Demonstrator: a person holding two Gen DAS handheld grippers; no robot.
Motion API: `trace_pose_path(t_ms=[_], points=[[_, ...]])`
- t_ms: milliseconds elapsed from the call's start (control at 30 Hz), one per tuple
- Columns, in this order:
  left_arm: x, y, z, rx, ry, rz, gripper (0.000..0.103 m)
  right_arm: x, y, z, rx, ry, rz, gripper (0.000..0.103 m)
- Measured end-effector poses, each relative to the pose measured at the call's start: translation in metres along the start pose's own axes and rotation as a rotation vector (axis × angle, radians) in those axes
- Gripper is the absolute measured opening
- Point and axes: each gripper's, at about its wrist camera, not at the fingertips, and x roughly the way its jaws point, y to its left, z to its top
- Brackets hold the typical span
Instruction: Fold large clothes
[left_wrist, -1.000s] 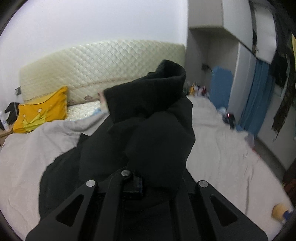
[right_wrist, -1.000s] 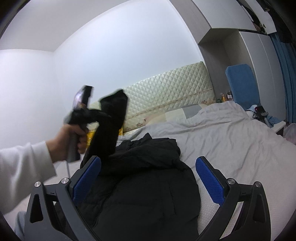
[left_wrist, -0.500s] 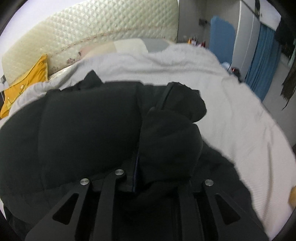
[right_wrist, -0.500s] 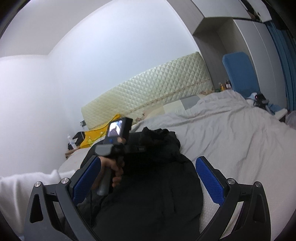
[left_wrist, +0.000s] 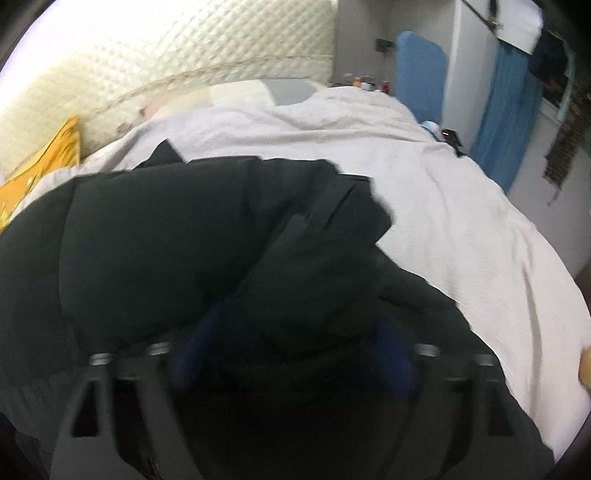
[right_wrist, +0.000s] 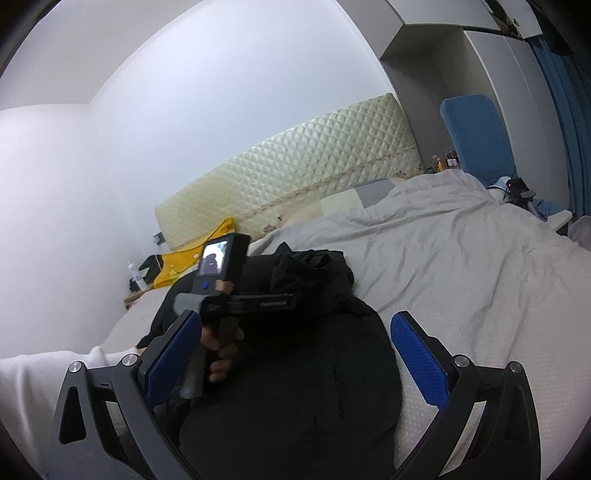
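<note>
A large black padded jacket (left_wrist: 192, 236) lies bunched on the white bed cover (left_wrist: 461, 221). My left gripper (left_wrist: 291, 354) is low over it, blurred, its blue pads (left_wrist: 192, 350) apart, with a fold of the jacket lying between them. In the right wrist view the jacket (right_wrist: 295, 387) fills the lower middle, and the left gripper (right_wrist: 291, 301) reaches over its top fold. My right gripper (right_wrist: 291, 354) is open and empty, hovering above the jacket's near part.
A quilted cream headboard (right_wrist: 295, 184) stands behind the bed. A yellow pillow (left_wrist: 44, 158) lies at the back left. A blue chair (right_wrist: 476, 136), wardrobe and blue curtain (left_wrist: 506, 122) are on the right. A bedside shelf (right_wrist: 136, 291) holds a bottle.
My left gripper came down from holding the black sleeve up high, laid it across the jacket, and its jaws have opened. The right gripper stayed open and nearly still.
</note>
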Motion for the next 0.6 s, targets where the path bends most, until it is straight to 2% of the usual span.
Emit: trace_pose_path(t_ms=[67,267,433,600], points=[[-0.01,-0.005,-0.003,0.018,-0.009,-0.003,0.087,0.002,-0.002,0.0,0.0,0.002,-0.012,0.103],[-0.06,0.01,-0.01,-0.036,-0.09,-0.001,0.087,0.011,0.005,0.002,-0.031,0.0,-0.008,0.103],[-0.124,0.043,-0.01,-0.114,-0.201,0.016,0.087,0.016,0.021,0.01,-0.046,-0.004,0.03,0.103],[-0.17,0.089,-0.013,-0.215,-0.254,0.025,0.087,0.027,0.039,0.038,-0.108,-0.016,0.021,0.103]])
